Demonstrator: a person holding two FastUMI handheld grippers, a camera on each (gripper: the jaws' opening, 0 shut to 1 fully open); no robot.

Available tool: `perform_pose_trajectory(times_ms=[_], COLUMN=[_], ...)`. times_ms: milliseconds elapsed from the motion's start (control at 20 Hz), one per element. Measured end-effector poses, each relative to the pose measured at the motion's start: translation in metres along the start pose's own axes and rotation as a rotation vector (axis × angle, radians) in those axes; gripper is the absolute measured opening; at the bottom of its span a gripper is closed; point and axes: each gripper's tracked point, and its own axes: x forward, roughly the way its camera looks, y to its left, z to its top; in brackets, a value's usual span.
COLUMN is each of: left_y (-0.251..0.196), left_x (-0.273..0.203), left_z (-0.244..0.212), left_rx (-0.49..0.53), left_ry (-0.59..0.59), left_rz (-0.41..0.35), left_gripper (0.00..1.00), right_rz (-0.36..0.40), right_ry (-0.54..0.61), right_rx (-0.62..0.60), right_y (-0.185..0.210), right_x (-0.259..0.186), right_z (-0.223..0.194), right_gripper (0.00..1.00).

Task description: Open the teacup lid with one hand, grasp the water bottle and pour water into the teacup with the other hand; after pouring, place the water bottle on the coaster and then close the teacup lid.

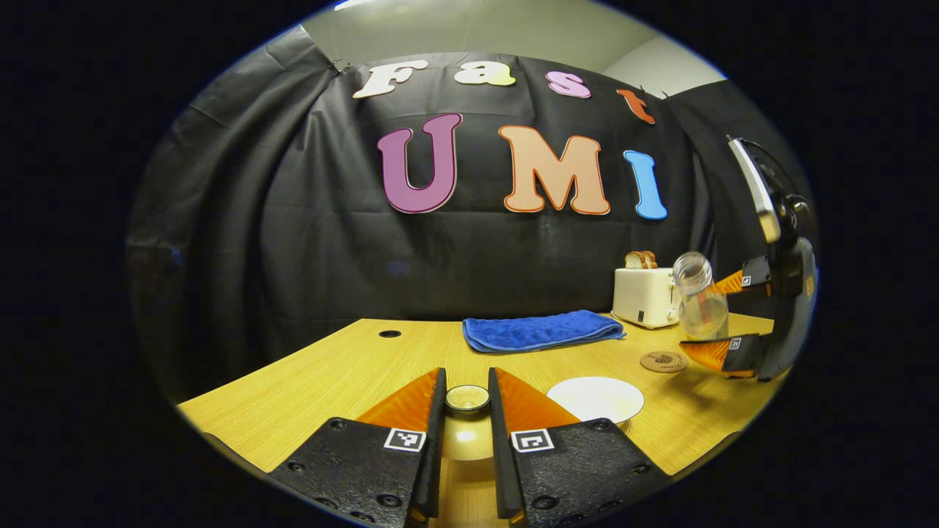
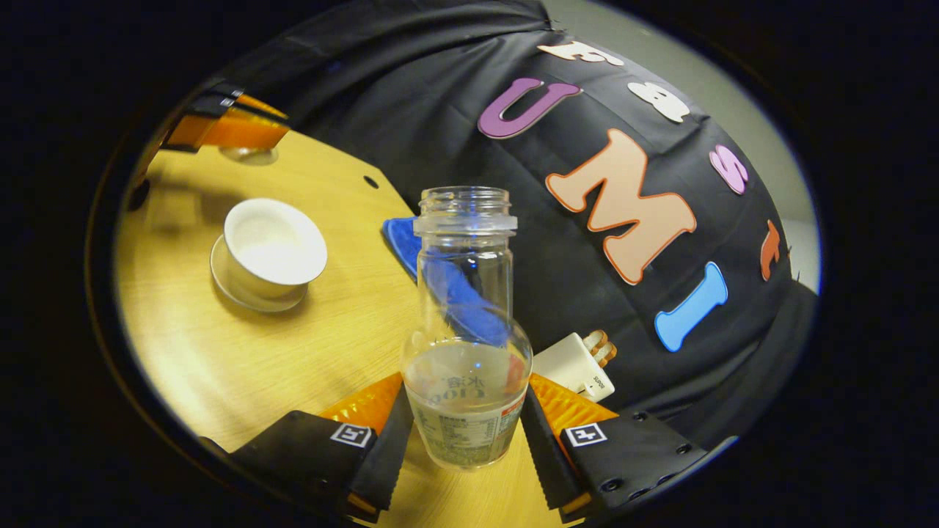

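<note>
In the left gripper view, the teacup lid [image 1: 467,398] is clamped between the fingers of the left tool [image 1: 466,400] and held above the wooden tabletop [image 1: 330,374]. Just to the right, the open teacup [image 1: 596,400] is seen on its saucer; behind it a folded blue towel [image 1: 541,330] is laid. Farther right, a round coaster [image 1: 663,361] lies on the tabletop, with a white toaster [image 1: 645,295] holding bread behind it. At the far right the water bottle [image 1: 700,297] — clear, uncapped, tilted — is gripped by the right tool [image 1: 715,315], raised above the coaster.
</note>
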Motion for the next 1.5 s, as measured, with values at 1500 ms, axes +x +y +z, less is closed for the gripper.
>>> perform_pose_trajectory(times_ms=[1500], left_y=[0.003], left_x=[0.0], left_z=[-0.001], left_rx=[0.0], left_ry=[0.0], left_rz=[0.015], left_gripper=[0.28], right_rz=[-0.12], right_ry=[-0.052], right_rx=[-0.715], right_y=[-0.015], right_x=[0.016], right_z=[0.038], right_gripper=[0.8])
